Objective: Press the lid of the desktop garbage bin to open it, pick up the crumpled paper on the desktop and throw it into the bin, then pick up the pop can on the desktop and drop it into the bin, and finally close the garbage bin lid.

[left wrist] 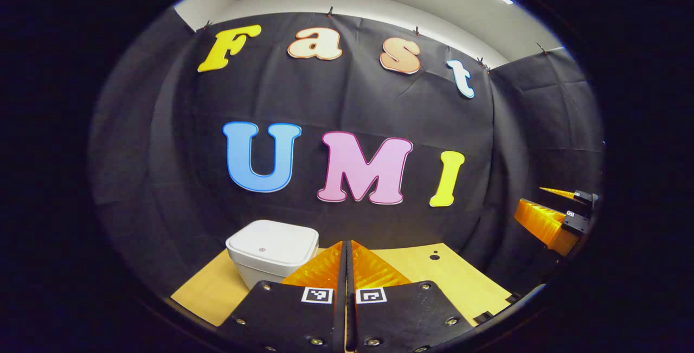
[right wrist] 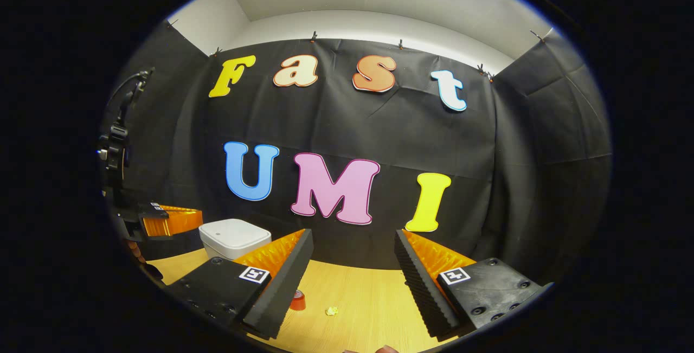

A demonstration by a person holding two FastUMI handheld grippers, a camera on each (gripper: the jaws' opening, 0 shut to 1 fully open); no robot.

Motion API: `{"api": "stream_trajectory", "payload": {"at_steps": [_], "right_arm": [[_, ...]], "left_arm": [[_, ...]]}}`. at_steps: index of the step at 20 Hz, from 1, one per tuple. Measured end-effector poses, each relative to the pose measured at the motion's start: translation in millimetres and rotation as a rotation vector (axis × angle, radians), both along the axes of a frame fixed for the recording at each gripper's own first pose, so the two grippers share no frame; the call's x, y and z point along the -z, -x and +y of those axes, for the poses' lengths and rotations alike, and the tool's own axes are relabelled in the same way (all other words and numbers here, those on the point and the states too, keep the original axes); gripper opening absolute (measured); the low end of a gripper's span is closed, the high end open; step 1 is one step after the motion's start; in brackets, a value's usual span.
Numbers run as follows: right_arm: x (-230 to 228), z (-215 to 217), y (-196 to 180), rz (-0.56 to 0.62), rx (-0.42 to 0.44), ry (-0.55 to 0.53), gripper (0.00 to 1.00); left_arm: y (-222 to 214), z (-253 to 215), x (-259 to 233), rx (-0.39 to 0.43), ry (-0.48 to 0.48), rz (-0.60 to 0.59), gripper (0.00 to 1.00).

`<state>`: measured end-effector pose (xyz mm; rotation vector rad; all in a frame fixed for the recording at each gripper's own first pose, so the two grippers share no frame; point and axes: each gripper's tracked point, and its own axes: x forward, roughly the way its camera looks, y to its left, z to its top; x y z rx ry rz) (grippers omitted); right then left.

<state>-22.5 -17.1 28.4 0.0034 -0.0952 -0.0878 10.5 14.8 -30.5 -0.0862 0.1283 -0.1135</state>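
Hovering: left gripper [left wrist: 347, 271], fingers pressed together, nothing between. Bin [left wrist: 271, 250] just ahead-left of tips, lid [left wrist: 272, 242] down, unpressed. Left gripper nearer bin. Right gripper [right wrist: 352, 266] spread wide, empty; pop can [right wrist: 296, 300] and crumpled paper [right wrist: 332, 311] on desktop [right wrist: 374, 299] below its gap.

Bin [right wrist: 234, 237] at table's [right wrist: 358, 299] back left, lid down; can [right wrist: 296, 300] left of paper [right wrist: 332, 311] (both nearer).
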Motion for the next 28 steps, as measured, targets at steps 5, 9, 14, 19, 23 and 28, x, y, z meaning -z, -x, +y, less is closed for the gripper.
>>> {"api": "stream_trajectory", "payload": {"at_steps": [5, 9, 14, 19, 23, 28], "right_arm": [[-2, -18, 11, 0.001, 0.058, 0.013, 0.97], [-3, -39, 28, -0.003, 0.132, 0.016, 0.97], [3, -61, 49, 0.019, 0.221, 0.018, 0.97], [12, -69, 62, 0.053, 0.279, 0.028, 0.97], [15, -76, 68, 0.067, 0.317, 0.026, 0.97], [22, -71, 63, 0.093, 0.316, 0.02, 0.97]], "left_arm": [[-49, 43, 14, 0.012, -0.038, 0.054, 0.0], [-100, 87, 6, -0.018, -0.085, 0.039, 0.0], [-156, 123, 30, -0.033, -0.119, 0.084, 0.0], [-194, 157, 88, -0.071, -0.093, 0.23, 0.0], [-195, 178, 132, -0.095, -0.126, 0.351, 0.0], [-197, 177, 135, -0.07, -0.145, 0.326, 0.01]]}}
